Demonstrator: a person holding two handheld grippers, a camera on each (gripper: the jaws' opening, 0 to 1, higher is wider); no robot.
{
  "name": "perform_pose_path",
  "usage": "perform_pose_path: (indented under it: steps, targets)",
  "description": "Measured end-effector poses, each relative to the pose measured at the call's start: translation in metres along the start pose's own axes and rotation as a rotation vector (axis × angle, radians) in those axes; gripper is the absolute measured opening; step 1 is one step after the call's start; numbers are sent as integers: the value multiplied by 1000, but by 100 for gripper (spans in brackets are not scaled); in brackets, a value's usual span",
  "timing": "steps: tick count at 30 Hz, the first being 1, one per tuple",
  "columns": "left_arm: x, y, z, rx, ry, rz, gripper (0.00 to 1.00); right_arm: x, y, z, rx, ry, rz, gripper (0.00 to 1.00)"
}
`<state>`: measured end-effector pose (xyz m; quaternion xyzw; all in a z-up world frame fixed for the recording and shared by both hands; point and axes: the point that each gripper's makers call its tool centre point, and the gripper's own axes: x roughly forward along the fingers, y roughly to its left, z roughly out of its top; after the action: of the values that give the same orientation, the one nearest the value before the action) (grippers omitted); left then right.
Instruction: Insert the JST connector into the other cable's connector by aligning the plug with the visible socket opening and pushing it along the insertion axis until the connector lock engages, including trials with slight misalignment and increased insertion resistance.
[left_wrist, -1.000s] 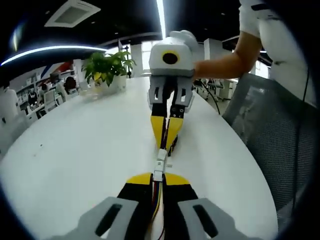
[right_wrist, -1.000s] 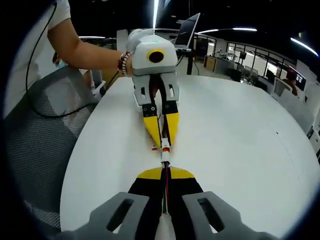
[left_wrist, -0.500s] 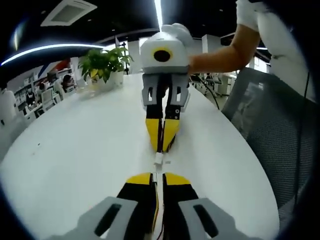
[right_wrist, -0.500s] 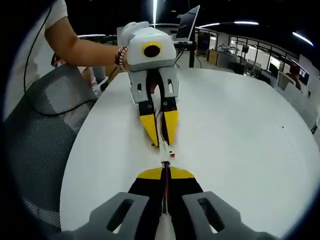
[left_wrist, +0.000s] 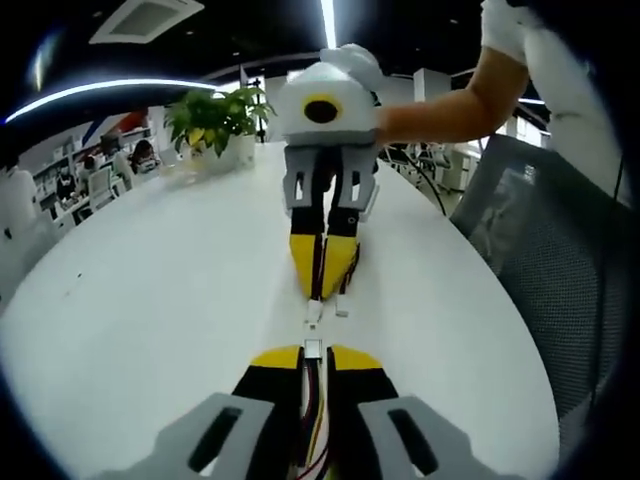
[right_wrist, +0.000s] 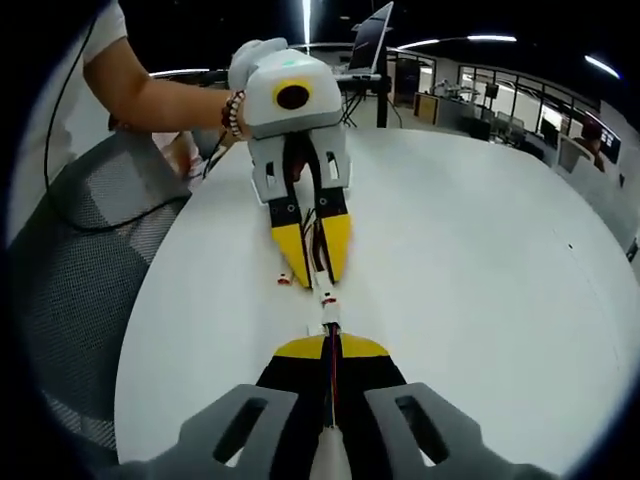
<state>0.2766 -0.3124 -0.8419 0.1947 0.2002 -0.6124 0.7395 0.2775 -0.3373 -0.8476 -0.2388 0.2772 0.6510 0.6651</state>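
Open-plan office space with ceiling light strips lies behind a broad white tabletop (left_wrist: 150, 300), a potted plant (left_wrist: 215, 125) at its far edge and a mesh chair (left_wrist: 545, 270) beside it. Both tools meet nose to nose low over this surface. In the left gripper view, the left tool (left_wrist: 313, 358) has its yellow-tipped jaws pressed together on a multicoloured cable, with a small white JST connector (left_wrist: 313, 349) poking out just past the tips. Facing it, the right tool (left_wrist: 325, 290) is likewise closed, pinching its own cable so that the mating connector (left_wrist: 314, 310) juts from its tips. The right gripper view shows the same meeting from the other side: the right tool (right_wrist: 331, 345) clamped on its dark cable, the left tool (right_wrist: 312, 270) opposite, and the two white housings (right_wrist: 327, 318) between them, close together; whether they are touching or a sliver apart I cannot tell. The lock does not look seated yet. To do this step well, I judge that the two housings should be brought square to one another first, correcting any sideways or rolled offset before pressing, then pushed straight along the line of the cables, steadily, not forcefully, easing off and realigning if resistance rises early.
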Motion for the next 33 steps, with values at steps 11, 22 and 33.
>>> perform_pose_path:
  steps: [11, 22, 33]
  targets:
    - [2, -3, 0, 75, 0, -9, 0, 3, 8, 0, 17, -2, 46, 0]
    - [3, -2, 2, 128, -8, -18, 0, 4, 7, 0, 84, -17, 122, 0]
    - [2, -4, 1, 155, 1, -32, 0, 6, 8, 3, 84, 67, 220, 0]
